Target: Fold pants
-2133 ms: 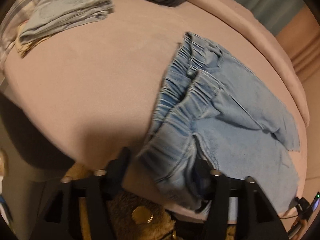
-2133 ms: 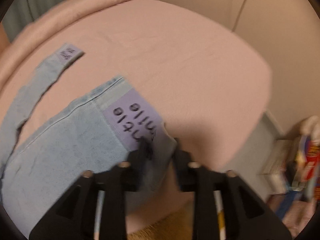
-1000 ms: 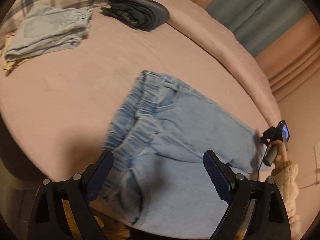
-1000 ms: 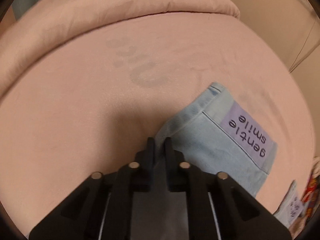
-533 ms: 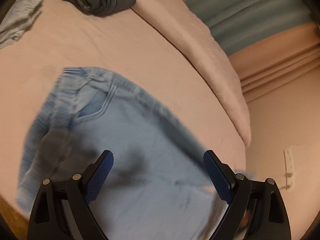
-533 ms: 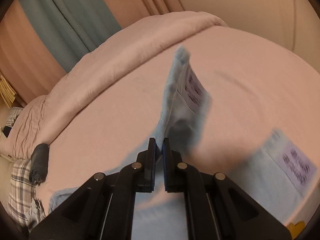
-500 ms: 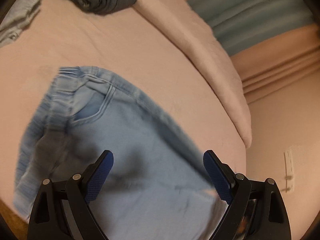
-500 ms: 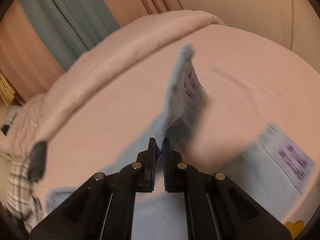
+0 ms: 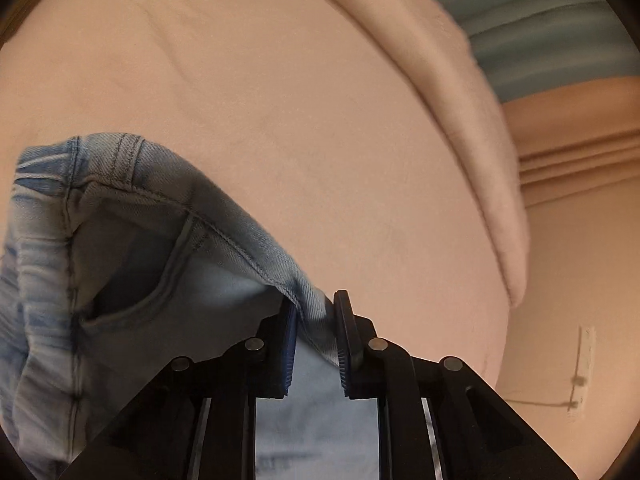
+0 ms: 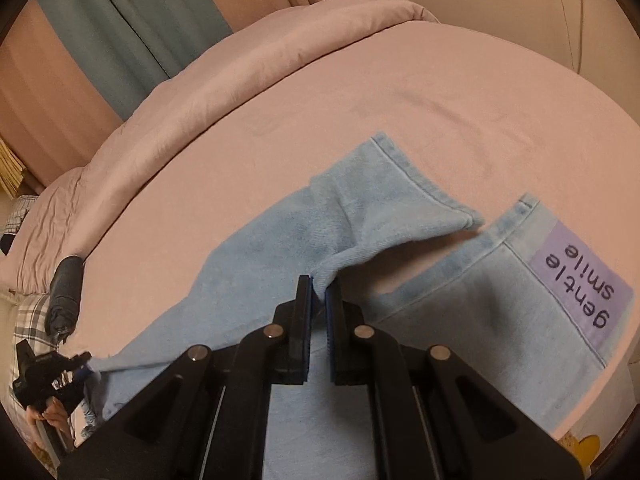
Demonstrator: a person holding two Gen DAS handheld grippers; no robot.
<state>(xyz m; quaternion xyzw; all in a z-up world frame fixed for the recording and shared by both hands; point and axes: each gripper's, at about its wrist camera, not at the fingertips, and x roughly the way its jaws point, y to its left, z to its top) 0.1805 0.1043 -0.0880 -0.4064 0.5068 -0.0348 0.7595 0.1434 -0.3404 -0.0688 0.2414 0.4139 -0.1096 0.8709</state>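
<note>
Light blue denim pants (image 9: 160, 240) lie on the pink bed (image 9: 280, 100). My left gripper (image 9: 316, 320) has its jaws closing on the pants' stitched side edge near the pocket. The denim fills the gap between the blue pads and rises in a ridge. In the right wrist view my right gripper (image 10: 318, 292) is shut on a raised fold of one pant leg (image 10: 360, 208). The other leg, with a lavender "gentle smile" patch (image 10: 580, 280), lies flat to its right. The left gripper (image 10: 86, 360) shows at the lower left, held by a hand and pinching the pants' edge.
A rolled pink duvet (image 10: 240, 60) runs along the bed's far side, with a teal curtain (image 10: 132, 20) behind it. A dark folded garment (image 10: 66, 292) and a plaid pillow (image 10: 28, 320) lie at the left. The bed's edge and a wall socket (image 9: 580, 360) are right of the left gripper.
My left gripper came down onto the pants' side edge and its jaws went from wide open to nearly closed on the denim. My right gripper, still shut, carried the leg over; it now lies lower.
</note>
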